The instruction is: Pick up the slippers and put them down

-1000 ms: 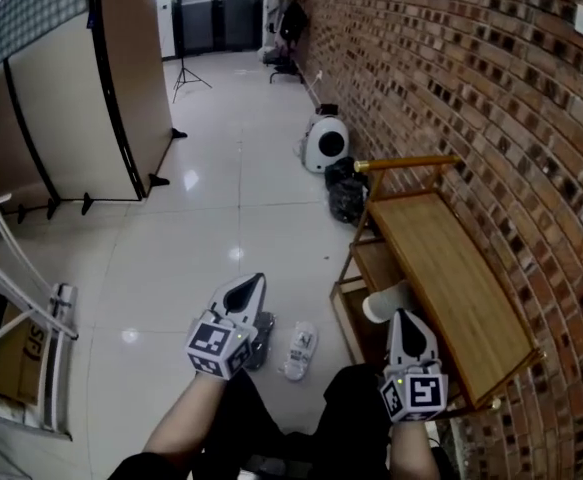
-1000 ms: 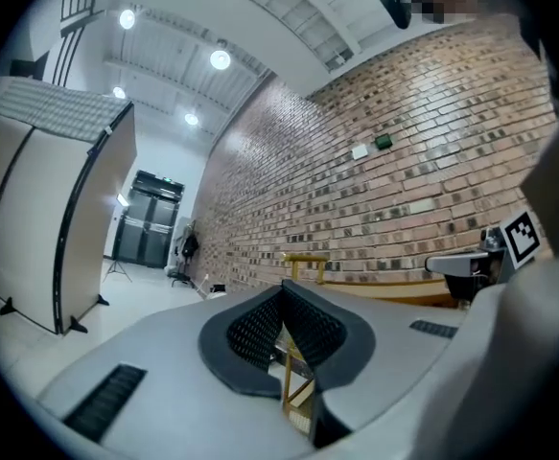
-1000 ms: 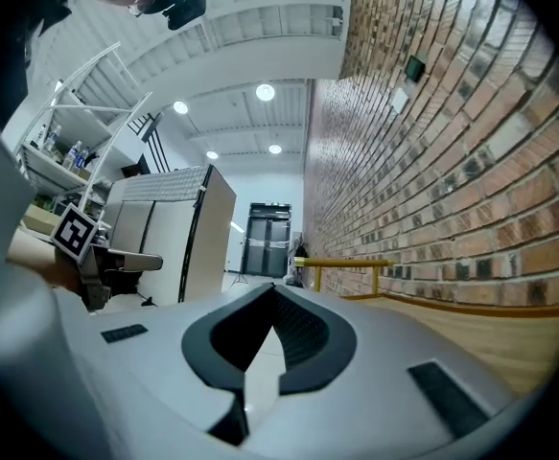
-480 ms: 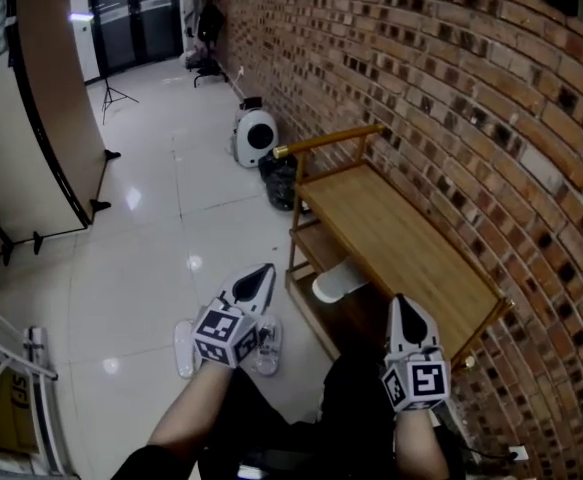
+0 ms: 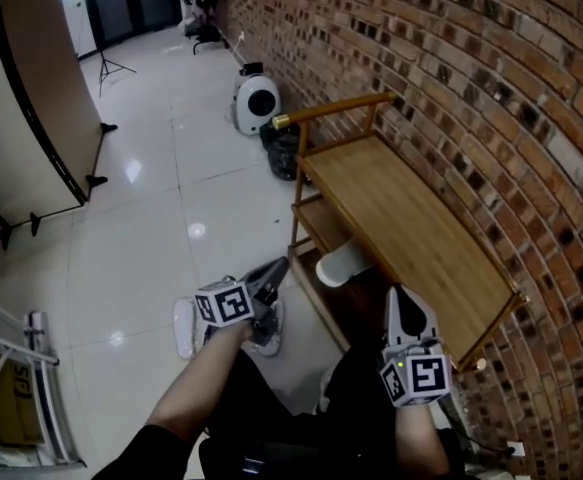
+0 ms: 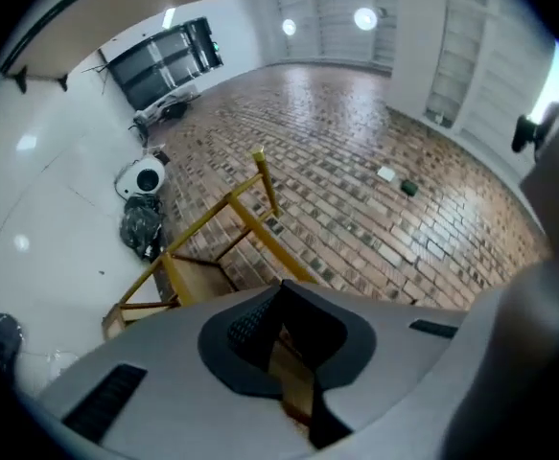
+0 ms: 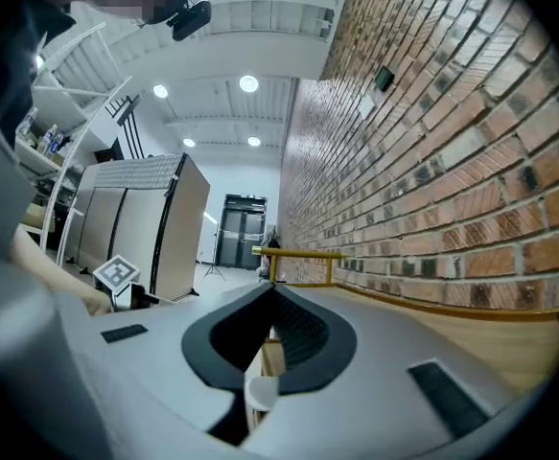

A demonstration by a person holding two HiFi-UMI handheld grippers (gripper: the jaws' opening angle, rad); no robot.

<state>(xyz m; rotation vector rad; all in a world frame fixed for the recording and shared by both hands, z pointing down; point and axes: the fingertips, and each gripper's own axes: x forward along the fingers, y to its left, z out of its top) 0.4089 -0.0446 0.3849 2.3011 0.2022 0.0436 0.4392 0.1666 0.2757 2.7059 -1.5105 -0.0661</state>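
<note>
L tongs (image 5: 277, 267) shut, empty; R tongs (image 5: 401, 296) shut, empty. Slippers (image 5: 184, 326) on floor (image 5: 151, 238).

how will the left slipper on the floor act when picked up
The left slipper looks thin and flat, so probably light and a bit floppy if pinched at one end. On the glossy floor it would likely slide when nudged, not tip.

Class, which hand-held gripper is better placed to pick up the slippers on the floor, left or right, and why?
Left. The left hand-held gripper hangs over the slippers; the right hand-held gripper is beside the wooden bench, away from them.
</note>
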